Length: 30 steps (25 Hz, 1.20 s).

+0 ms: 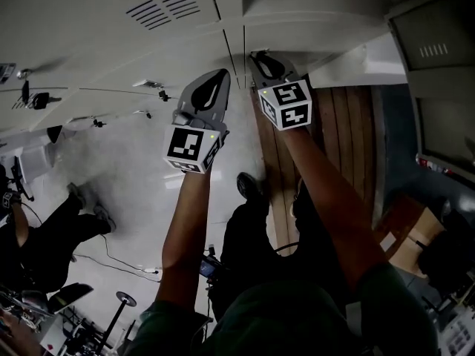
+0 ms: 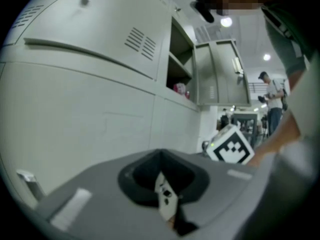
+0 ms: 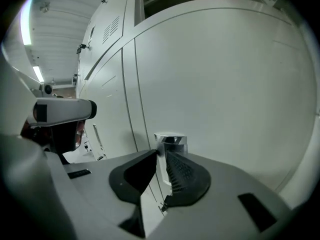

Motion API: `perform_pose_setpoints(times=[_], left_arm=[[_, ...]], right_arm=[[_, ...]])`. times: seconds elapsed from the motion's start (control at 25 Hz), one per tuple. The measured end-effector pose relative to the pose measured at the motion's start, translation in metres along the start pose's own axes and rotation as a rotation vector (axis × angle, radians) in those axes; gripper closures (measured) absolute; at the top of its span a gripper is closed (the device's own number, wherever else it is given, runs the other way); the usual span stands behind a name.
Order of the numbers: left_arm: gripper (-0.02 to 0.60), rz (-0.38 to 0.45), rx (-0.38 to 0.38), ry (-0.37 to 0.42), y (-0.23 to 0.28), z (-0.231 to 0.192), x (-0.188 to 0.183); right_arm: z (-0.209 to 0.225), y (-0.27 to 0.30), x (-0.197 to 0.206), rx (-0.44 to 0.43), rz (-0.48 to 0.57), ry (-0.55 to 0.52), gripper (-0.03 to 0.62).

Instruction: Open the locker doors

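Right gripper point(image 3: 166, 153) is on the chrome handle point(image 3: 171, 140) of the grey locker door point(image 3: 225, 84) — fingers point(image 3: 186, 176) closed down, the metal tab pinched at their tips. The handle stands upright. Its long axis runs parallel to the narrow door post point(image 3: 135, 99) just to its left. I judge the door's free edge is on that side and the hinge off to the handle's right. The door looks flush with its neighbours, not yet swung.

Left gripper point(image 1: 220, 76) hangs just left of the handle, near the post, touching nothing I can make out. Its fingers are drawn together on no part of the locker. A pale sliver shows in the gap between them, which I cannot identify.

Past the handle, on the side away from the left gripper, an open locker point(image 2: 180, 76) shows something reddish on its shelf.

The right hand has the job. The move wants a pull straight out from the door face, then an arc round the hinge side. The risk I see is a hold at the fingertips only — the tab could slip.
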State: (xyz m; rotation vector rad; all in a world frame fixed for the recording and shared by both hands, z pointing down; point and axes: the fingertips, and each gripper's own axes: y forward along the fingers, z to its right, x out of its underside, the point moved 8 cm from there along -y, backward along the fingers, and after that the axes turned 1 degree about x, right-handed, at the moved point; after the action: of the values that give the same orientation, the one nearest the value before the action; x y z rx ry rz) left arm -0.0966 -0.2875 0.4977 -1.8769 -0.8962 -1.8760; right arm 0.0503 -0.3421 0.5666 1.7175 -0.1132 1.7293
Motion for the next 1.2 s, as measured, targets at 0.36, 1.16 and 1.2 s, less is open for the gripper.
perform_pose_setpoints(times=[0.36,1.16,1.2], left_arm=[[0.588,-0.005,-0.009,-0.020,0.021,0.008,0.015],[0.589,0.029,0.088,-0.105,0.020,0.115,0.030],[0.589,0.027,0.099,-0.110,0.020,0.123,0.030]], right_arm=[[-0.007,-0.017,0.009,-0.041,0.032,-0.037,0.557],[-0.020,-0.158,0.067,-0.032,-0.041,0.120,0.554],[-0.022,-0.166,0.070,-0.035,-0.050,0.129,0.554]])
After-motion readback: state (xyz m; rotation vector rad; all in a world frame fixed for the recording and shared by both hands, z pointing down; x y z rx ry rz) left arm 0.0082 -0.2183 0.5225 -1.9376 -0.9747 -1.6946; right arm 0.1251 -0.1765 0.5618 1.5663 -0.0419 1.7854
